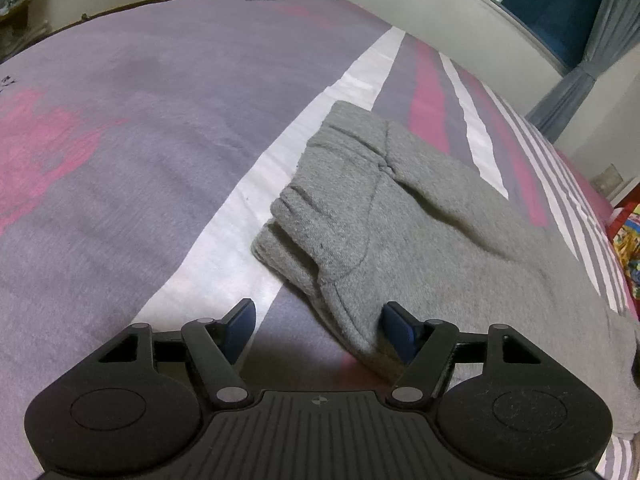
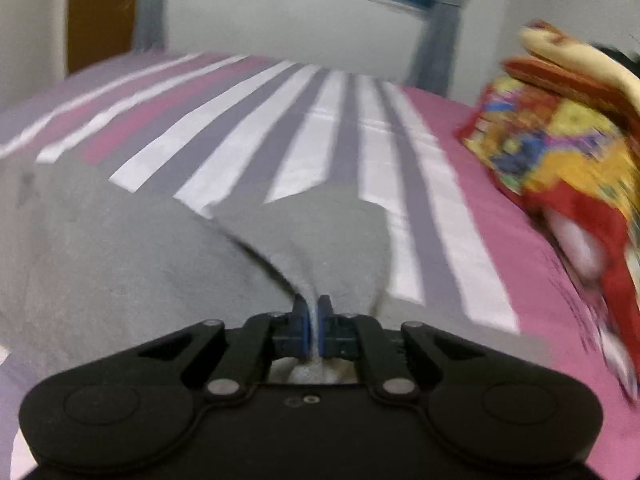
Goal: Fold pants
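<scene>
Grey sweatpants (image 1: 420, 232) lie on the striped bed, waistband end at the left, partly folded over. My left gripper (image 1: 324, 332) is open, low over the bed, with its right blue pad touching the near edge of the pants and its left pad over bare sheet. In the right wrist view my right gripper (image 2: 314, 328) is shut on a pinched fold of the grey pants (image 2: 120, 264), and the fabric is pulled taut up into the jaws. The view is motion-blurred.
The bed sheet (image 1: 140, 140) has purple, pink and white stripes. A colourful red and yellow bundle (image 2: 560, 152) lies at the right on the pink part of the bed. A wall with a window (image 1: 552, 4) and curtains stands behind.
</scene>
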